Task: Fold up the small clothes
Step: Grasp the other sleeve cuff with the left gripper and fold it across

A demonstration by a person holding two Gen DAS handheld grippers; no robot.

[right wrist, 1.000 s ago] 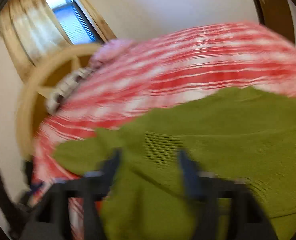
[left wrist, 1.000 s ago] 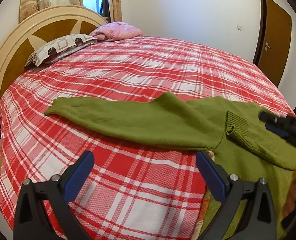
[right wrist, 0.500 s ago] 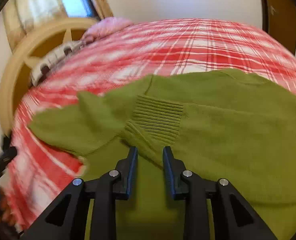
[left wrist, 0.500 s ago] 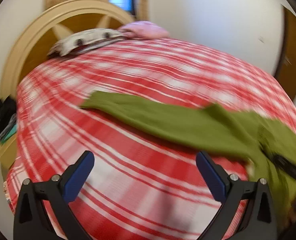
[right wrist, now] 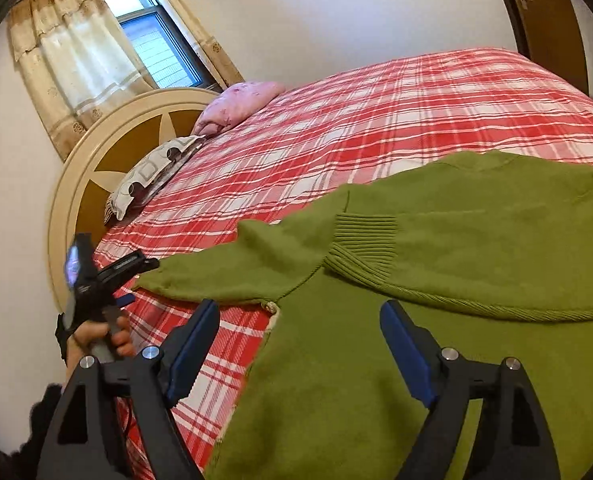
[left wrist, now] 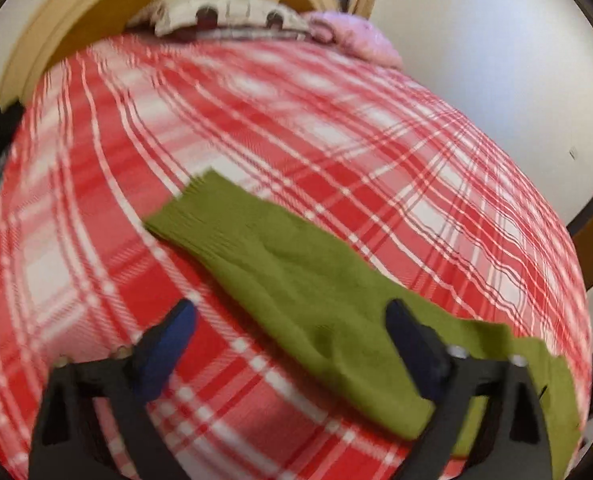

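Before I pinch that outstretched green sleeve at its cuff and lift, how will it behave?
Probably floppy: the green sleeve lies limp and flat on the plaid bedspread, so it should drape and trail. The ribbed cuff looks thick enough to grip. The knit likely drags rather than slides, perhaps tugging the sweater body.

right gripper (right wrist: 299,344) opened, cuff (right wrist: 366,246) released

We see a bed (right wrist: 436,112) under a red-and-white plaid cover, its round cream-and-brown headboard (right wrist: 96,184) against a pale wall (right wrist: 336,12), two pillows (right wrist: 152,176) beside it, a daylit window (right wrist: 156,48) with beige curtains (right wrist: 68,60), and a brown door (right wrist: 544,20).
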